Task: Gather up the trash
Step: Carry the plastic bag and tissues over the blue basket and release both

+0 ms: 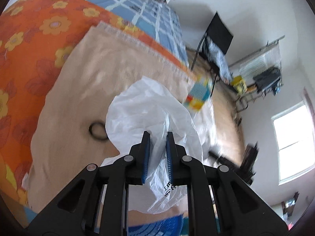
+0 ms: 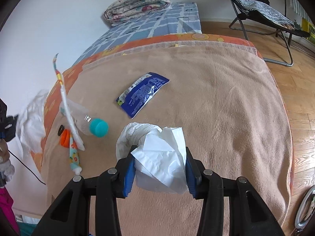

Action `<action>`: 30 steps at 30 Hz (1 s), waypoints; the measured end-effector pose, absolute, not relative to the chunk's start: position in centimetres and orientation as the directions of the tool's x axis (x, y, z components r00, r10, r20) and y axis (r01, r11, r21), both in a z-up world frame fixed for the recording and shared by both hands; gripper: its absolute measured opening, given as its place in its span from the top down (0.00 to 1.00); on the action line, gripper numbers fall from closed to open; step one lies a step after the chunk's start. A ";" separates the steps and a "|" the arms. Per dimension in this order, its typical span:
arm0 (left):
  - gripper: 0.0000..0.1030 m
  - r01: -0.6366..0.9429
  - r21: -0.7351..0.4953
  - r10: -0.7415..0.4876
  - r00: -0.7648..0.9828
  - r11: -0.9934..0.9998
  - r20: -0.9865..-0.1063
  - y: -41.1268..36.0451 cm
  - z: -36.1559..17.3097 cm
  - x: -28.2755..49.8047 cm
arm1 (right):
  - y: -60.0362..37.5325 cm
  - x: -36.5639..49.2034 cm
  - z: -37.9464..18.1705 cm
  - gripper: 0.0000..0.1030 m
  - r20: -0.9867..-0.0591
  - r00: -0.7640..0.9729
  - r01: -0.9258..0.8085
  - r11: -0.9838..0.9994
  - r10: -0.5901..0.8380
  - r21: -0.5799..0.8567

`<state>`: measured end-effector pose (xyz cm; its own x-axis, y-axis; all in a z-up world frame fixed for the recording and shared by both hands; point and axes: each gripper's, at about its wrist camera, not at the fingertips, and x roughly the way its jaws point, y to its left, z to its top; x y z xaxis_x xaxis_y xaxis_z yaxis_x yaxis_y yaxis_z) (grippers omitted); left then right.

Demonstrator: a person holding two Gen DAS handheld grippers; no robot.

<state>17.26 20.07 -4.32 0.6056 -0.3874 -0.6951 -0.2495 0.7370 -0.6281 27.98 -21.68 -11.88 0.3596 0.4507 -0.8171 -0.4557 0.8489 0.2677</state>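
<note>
Left gripper (image 1: 158, 137): your jaws are clamped almost together on a thin fold of the white plastic bag (image 1: 149, 110), which billows out ahead of the fingers and hangs below them.
Right gripper (image 2: 159, 154): your jaws stand partly apart, pressed on both sides of a crumpled white tissue (image 2: 161, 157) with a bunched bit of thin plastic behind it.
Blanket (image 2: 226, 108): tan and fuzzy, it covers the bed under both grippers.
Wrapper (image 2: 142, 96): the blue snack packet lies flat on the blanket, ahead of your right gripper.
Bottle (image 2: 86, 118): clear with a teal cap, it lies on its side to the left of the tissue.
Tube (image 2: 73, 157): a small printed one lies near the blanket's left edge, just beside the bottle.
Chair (image 2: 261, 9): a black folding one stands on the wood floor beyond the bed.
</note>
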 end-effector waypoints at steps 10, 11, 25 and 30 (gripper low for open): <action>0.60 -0.279 -0.432 -0.282 0.447 0.857 -0.849 16.4 -8.7 14.0 | -23.1 26.1 -10.7 0.56 -0.812 0.382 -0.459 0.853 0.442 0.249; 0.59 -0.278 -0.406 -0.261 0.438 0.871 -0.860 16.1 -8.9 13.6 | -23.2 26.0 -10.6 0.56 -0.811 0.385 -0.457 0.854 0.441 0.248; 0.94 -0.297 -0.272 -0.161 0.350 0.915 -0.923 11.7 -13.1 14.6 | -22.5 23.3 -9.0 0.56 -0.796 0.400 -0.484 0.842 0.454 0.238; 0.94 -0.263 -0.255 -0.132 0.407 0.931 -0.904 11.0 -10.9 13.2 | -22.8 20.7 -7.6 0.56 -0.775 0.416 -0.534 0.818 0.476 0.215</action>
